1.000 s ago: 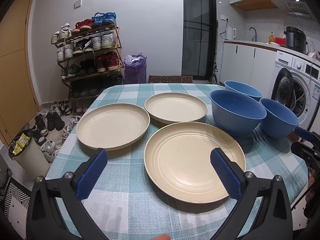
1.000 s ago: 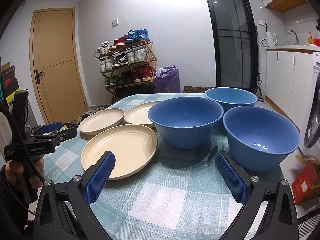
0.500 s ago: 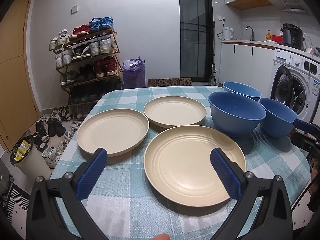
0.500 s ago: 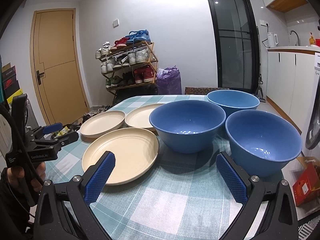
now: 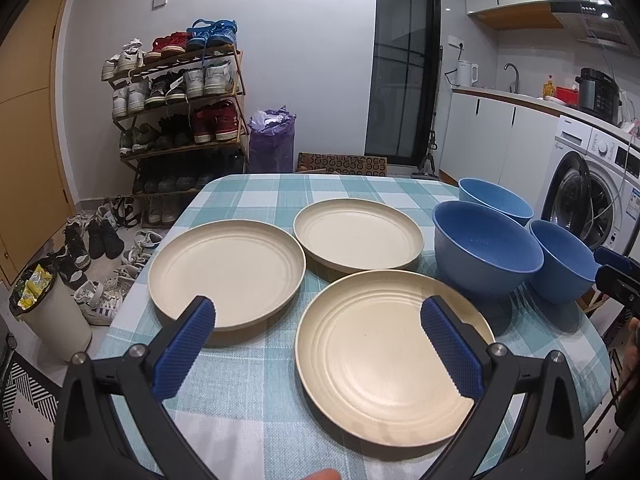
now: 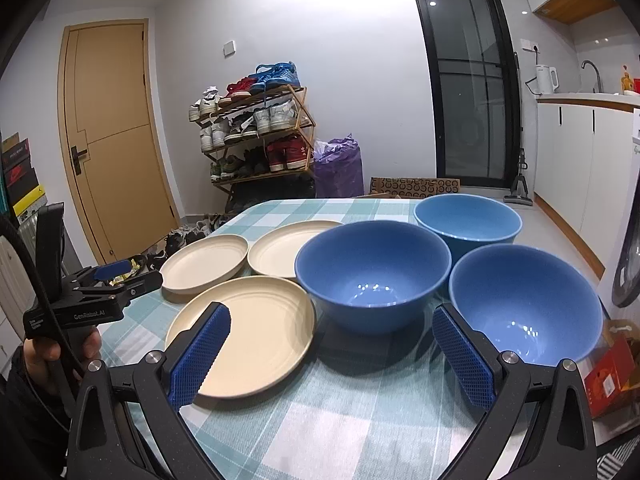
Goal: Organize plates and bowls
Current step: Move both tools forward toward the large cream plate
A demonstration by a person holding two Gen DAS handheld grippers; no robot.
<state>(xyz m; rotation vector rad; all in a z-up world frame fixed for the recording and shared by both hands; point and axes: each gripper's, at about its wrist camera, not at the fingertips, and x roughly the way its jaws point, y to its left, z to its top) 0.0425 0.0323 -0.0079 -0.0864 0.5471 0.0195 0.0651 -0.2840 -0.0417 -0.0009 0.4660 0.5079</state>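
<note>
On checked cloth (image 5: 256, 364): 3 round ridged cream plates (image 5: 394, 358), 3 smooth blue bowls (image 6: 374, 274).

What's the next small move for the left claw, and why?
Probably ease the left claw forward and down to the near rim of the nearest plate. It is open and empty, the plate sits right between its fingers, and all three plates lie separate, unstacked. The right claw is also open, facing the bowls.
</note>
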